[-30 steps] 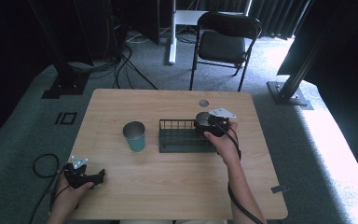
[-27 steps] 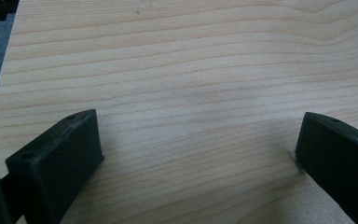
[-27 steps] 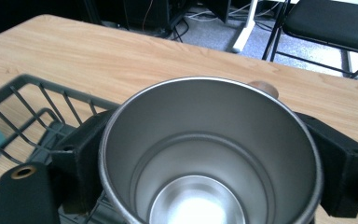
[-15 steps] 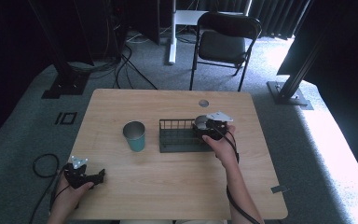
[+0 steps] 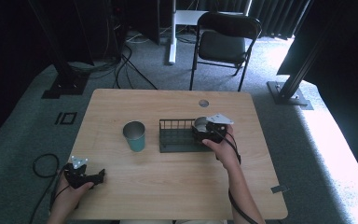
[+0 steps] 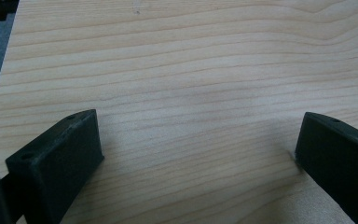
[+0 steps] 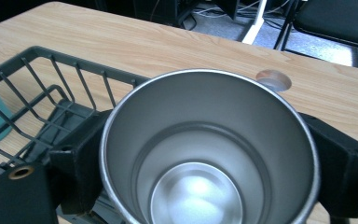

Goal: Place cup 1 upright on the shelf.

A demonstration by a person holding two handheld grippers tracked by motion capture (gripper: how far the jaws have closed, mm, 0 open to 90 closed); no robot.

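Steel cup (image 7: 205,154) sits upright between the jaws of the right gripper (image 5: 208,132), clamped on both sides, at the right end of the wire rack (image 5: 179,136), centre-right of frame. Teal cup (image 5: 134,135) stands just left of rack. Left gripper (image 6: 196,154), lower left, jaws spread wide over bare tabletop (image 6: 191,70).

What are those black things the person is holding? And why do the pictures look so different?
Those are claws, grabbing tools that a person squeezes by hand. One camera looks down from above at the wooden table. Two small cameras ride on the claws. The left claw is open, just over bare wood. The right claw is squeezing a shiny metal cup at the right end of a dark wire rack. A teal cup stands left of the rack.
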